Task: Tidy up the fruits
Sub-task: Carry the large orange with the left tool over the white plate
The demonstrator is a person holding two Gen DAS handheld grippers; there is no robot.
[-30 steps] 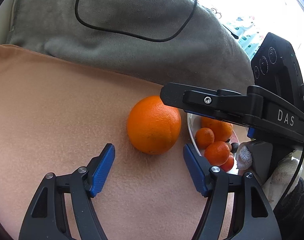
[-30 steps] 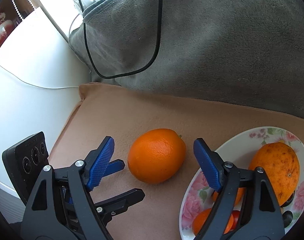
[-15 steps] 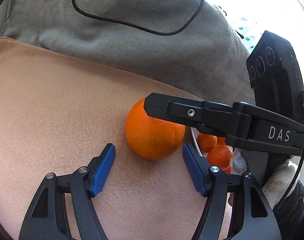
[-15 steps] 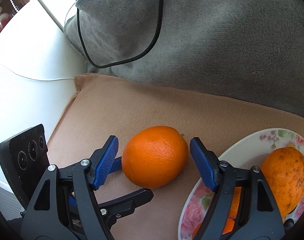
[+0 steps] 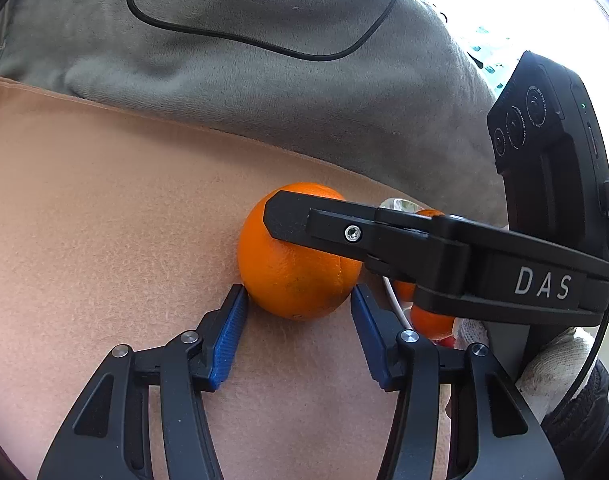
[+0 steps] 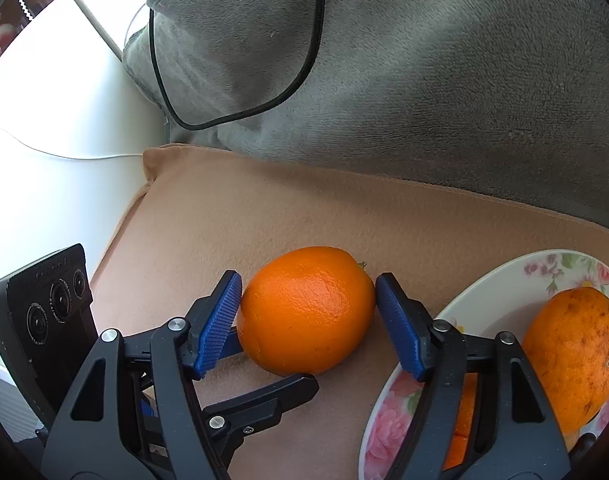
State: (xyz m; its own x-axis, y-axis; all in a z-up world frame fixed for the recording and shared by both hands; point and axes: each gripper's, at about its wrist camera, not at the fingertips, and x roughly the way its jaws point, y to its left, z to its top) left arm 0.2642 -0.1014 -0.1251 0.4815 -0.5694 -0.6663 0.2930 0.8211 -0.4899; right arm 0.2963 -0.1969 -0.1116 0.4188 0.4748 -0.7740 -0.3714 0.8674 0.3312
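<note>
Two handheld grippers converge on a single orange (image 6: 306, 310) lying on a tan blanket (image 6: 264, 220), just left of a floral plate (image 6: 388, 420). In the right wrist view, the right gripper (image 6: 306, 320) straddles the fruit, its blue pads (image 6: 218, 326) apart and set on either side; the left pad sits at the peel and the right pad close beside it, though whether either presses the skin cannot be told. In the left wrist view, the left gripper (image 5: 298, 334) approaches the same orange (image 5: 296, 272) from the near side, jaws apart, the tips of its blue pads (image 5: 228, 336) reaching only the lower flanks of the fruit, close to or just touching the peel. One black finger of the right gripper (image 5: 424, 252) crosses in front of the orange's upper half, and the person's white-gloved hand (image 5: 552, 364) shows at the lower right. On the plate lies a larger, brown-speckled orange (image 6: 572, 356), with smaller orange fruit partly hidden behind the gripper's finger; the left wrist view shows some of those small fruits (image 5: 430, 322) past the orange. Behind the blanket rises a grey plush cushion (image 6: 424, 80) with a black cable (image 6: 304, 60) looped across it. A white surface (image 6: 56, 120) borders the blanket on the left
</note>
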